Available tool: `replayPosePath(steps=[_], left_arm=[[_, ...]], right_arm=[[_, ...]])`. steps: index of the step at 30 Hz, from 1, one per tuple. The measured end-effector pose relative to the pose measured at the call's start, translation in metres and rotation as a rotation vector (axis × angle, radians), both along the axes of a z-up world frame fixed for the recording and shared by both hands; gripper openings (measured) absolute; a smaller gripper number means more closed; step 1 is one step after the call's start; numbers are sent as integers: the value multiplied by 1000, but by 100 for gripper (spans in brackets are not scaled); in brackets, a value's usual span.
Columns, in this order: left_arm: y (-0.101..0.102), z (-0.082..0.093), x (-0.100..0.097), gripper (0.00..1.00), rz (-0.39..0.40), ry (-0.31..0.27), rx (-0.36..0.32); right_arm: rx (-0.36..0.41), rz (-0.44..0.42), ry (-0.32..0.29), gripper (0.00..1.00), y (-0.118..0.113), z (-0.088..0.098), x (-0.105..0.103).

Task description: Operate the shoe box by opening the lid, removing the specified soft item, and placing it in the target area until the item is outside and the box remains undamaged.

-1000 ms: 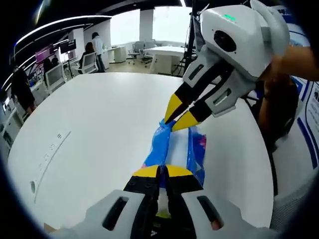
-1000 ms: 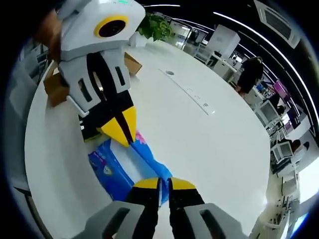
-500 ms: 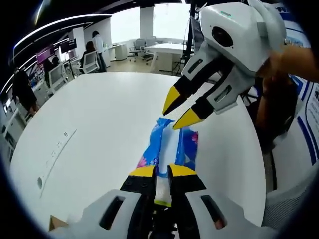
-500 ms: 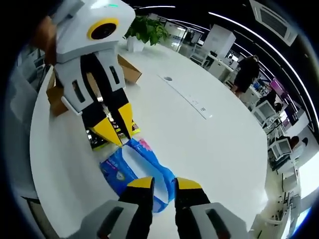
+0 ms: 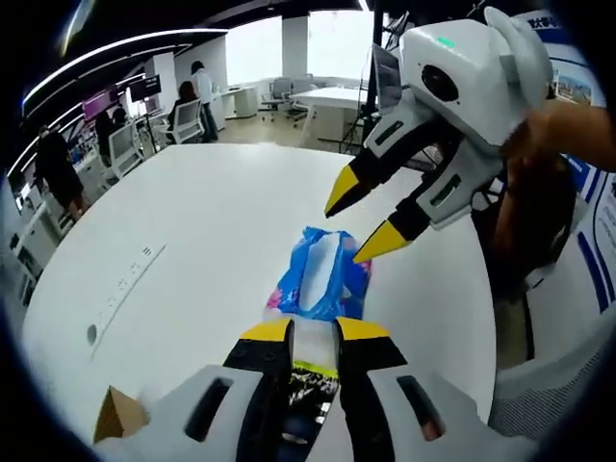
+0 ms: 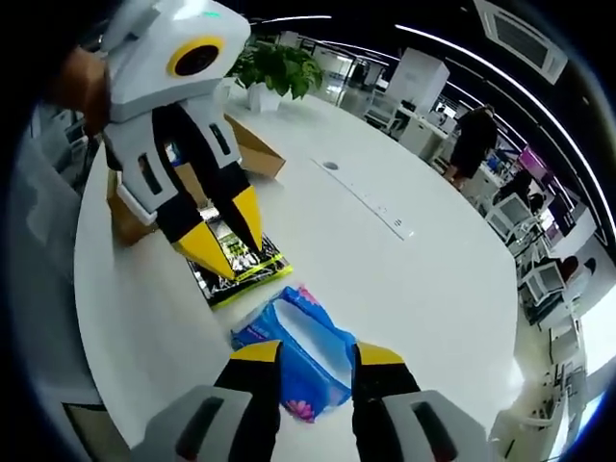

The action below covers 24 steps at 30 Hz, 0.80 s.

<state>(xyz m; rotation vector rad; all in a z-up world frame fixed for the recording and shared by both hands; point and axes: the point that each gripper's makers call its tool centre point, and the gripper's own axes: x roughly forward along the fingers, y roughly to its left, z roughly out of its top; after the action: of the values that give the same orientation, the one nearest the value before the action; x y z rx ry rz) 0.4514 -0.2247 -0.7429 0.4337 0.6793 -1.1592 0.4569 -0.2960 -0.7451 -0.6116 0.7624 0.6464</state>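
Blue soft pack (image 5: 320, 279) with pink print, yellow-tipped tongs (image 5: 315, 330).

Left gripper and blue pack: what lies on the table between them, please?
In the right gripper view, a black and yellow-green printed sheet lies flat on the table, under the left gripper and just short of the blue pack.

Glossy plastic pack (image 5: 320, 279), smooth table (image 5: 212, 221)

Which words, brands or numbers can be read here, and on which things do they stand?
No text is legible.
Blue pack: print too blurred to read.
Black and yellow sheet: print too small.
Blue and white banner: characters unreadable.
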Motion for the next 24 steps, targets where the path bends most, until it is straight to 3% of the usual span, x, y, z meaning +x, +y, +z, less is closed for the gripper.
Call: replayPosePath(steps=[13, 24], left_arm=[[42, 16, -13, 20, 76, -9, -15], [100, 25, -20, 21, 197, -8, -16]], right_arm=[[57, 13, 9, 35, 42, 10, -22], [125, 12, 19, 37, 85, 17, -34]])
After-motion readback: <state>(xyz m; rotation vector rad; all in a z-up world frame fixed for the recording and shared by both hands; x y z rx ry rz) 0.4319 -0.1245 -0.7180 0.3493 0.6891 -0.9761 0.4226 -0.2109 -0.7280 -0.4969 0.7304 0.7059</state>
